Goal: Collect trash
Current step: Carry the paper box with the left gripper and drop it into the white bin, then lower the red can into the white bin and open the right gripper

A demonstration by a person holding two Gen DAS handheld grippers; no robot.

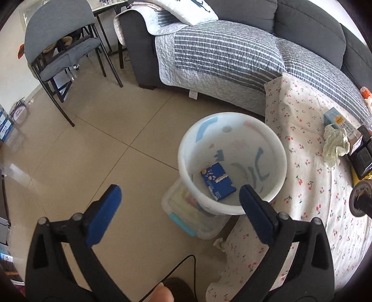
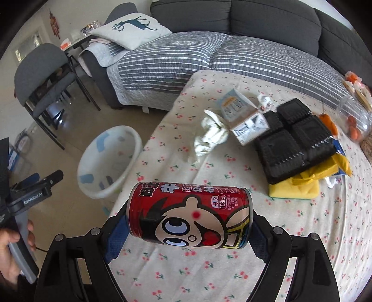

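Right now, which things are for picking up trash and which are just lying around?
For the job: red can in the right tongs, white bin, crumpled tissue, black tray, empty left tongs.

Just lying about: chair, deer pillow, sofa.

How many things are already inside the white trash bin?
1 that shows: a blue box lying on the bottom of the white trash bin, toward its left wall. The near rim hides a little of the floor inside, so something small could be tucked there.

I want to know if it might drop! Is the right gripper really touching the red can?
Touching. In the right wrist view the red can lies sideways between the right gripper's jaws, with both blue pads pressed against its two ends and no gap showing.
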